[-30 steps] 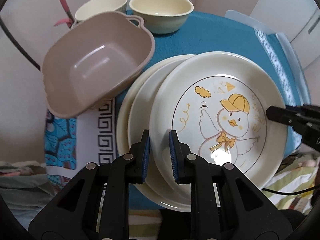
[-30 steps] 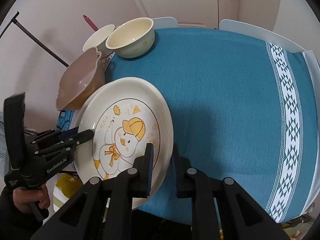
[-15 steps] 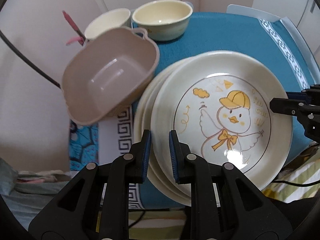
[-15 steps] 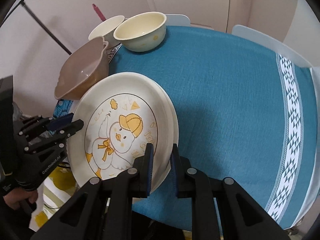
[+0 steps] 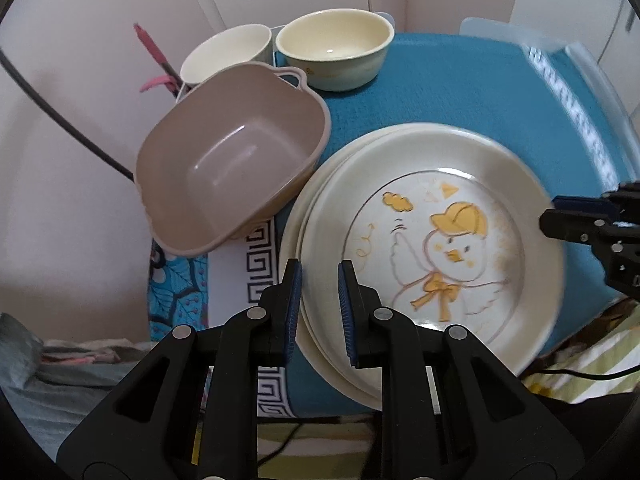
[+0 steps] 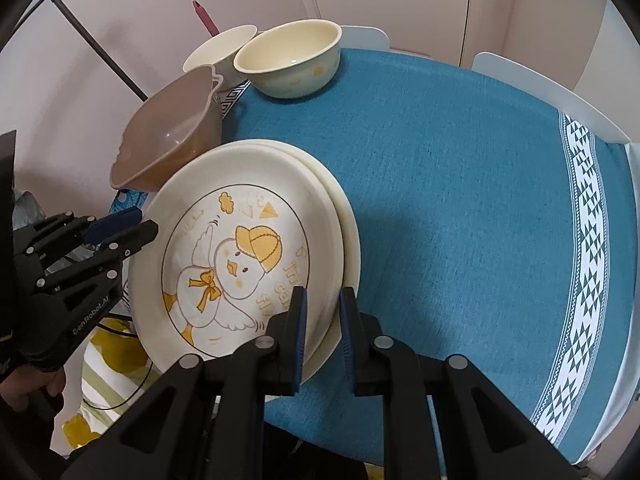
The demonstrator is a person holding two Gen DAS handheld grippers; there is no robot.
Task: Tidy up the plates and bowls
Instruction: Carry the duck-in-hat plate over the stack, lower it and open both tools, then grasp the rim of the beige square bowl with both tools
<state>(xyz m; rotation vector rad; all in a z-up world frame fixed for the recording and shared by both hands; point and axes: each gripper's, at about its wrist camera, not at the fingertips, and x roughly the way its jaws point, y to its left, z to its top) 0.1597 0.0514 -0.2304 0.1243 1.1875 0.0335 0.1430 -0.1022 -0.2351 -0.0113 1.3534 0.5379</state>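
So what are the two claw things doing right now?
Left gripper: closed on the rim of the duck plate.
Right gripper: closed on the same plate's opposite rim.

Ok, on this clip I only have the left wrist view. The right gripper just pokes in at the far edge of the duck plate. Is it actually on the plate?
Observer: In the right wrist view, the right gripper has one finger over the face of the duck plate and the other past its rim. I can't tell whether it pinches.
Operator: And what is behind my own gripper?
Observer: A bare left hand holds the handle of the left gripper at the lower left.
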